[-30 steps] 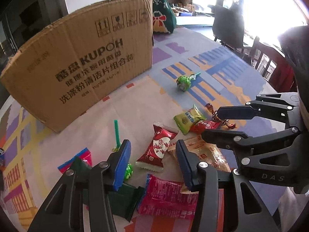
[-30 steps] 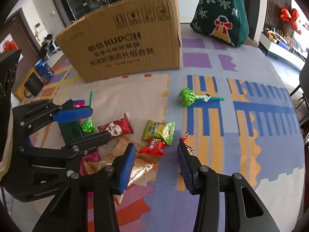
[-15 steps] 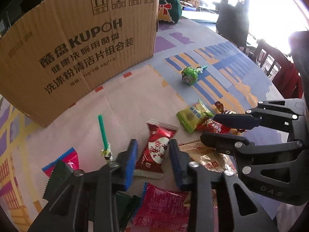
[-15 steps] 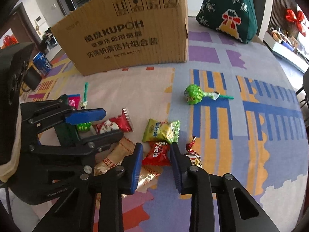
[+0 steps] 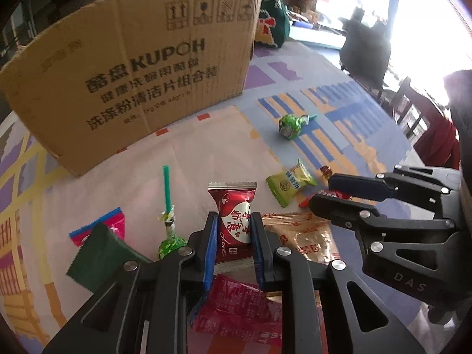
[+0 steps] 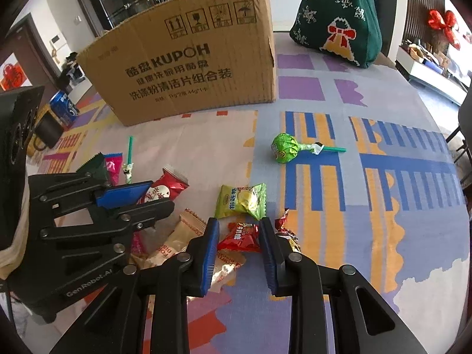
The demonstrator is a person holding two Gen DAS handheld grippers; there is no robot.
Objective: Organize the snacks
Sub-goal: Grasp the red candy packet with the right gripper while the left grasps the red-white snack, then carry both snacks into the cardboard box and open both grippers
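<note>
Left wrist view: the left gripper points down at a bench covered in a patterned cloth of purple, blue and yellow blocks. Its blue-padded fingers have just been closing and now press on both sides of a dark red wrapped candy with a white heart and the word "love". Beside it on the left lies a small green lollipop with a green stick, a dark green packet and a pink packet. Under the fingers lies a magenta packet; to the right a gold biscuit wrapper. Farther off sit a yellow-green candy packet and a larger green lollipop. A cardboard box printed KUPOH stands upright at the back. The right gripper enters from the right.

Right wrist view: the right gripper has just closed its fingers on a small red snack packet, which sits between the pads, just in front of the yellow-green packet. A twisted red-and-gold sweet lies just right of the fingers. The left gripper is at the left, on the red candy. A green knitted bag stands behind the box.
</note>
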